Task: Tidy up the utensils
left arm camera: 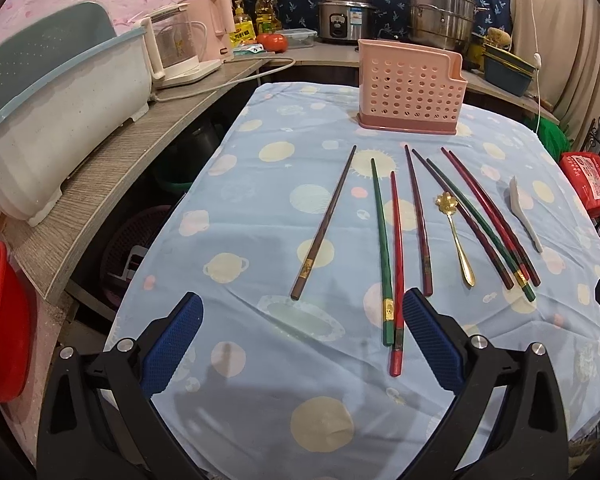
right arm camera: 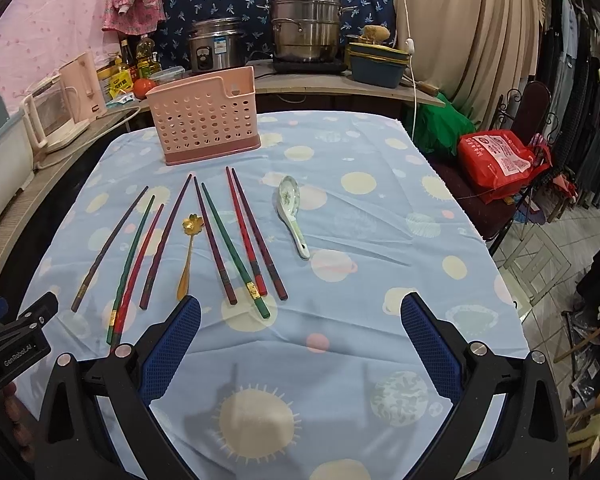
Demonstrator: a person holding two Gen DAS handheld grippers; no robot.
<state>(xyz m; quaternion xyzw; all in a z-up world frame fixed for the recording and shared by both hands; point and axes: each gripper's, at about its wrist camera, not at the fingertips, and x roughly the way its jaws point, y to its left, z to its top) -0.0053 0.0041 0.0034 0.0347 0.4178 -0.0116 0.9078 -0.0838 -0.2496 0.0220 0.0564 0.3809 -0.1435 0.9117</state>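
A pink perforated utensil holder [left arm camera: 411,88] [right arm camera: 204,116] stands at the far side of the blue tablecloth. Several chopsticks lie in front of it: a brown one [left arm camera: 324,224] [right arm camera: 110,244], a green one [left arm camera: 381,248], a red one [left arm camera: 396,264], and darker, green and red ones [left arm camera: 484,216] [right arm camera: 236,236] further right. A gold flower spoon [left arm camera: 456,236] [right arm camera: 188,252] lies among them. A white ceramic spoon [left arm camera: 525,212] [right arm camera: 294,214] lies on the right. My left gripper [left arm camera: 300,308] is open above the near chopstick ends. My right gripper [right arm camera: 300,312] is open and holds nothing.
A wooden counter [left arm camera: 112,168] along the left carries a dish rack [left arm camera: 56,120] and a pink kettle [left arm camera: 214,24]. A rice cooker [right arm camera: 216,44] and steel pot [right arm camera: 306,24] stand behind. A red bag [right arm camera: 496,158] sits on a chair at the right.
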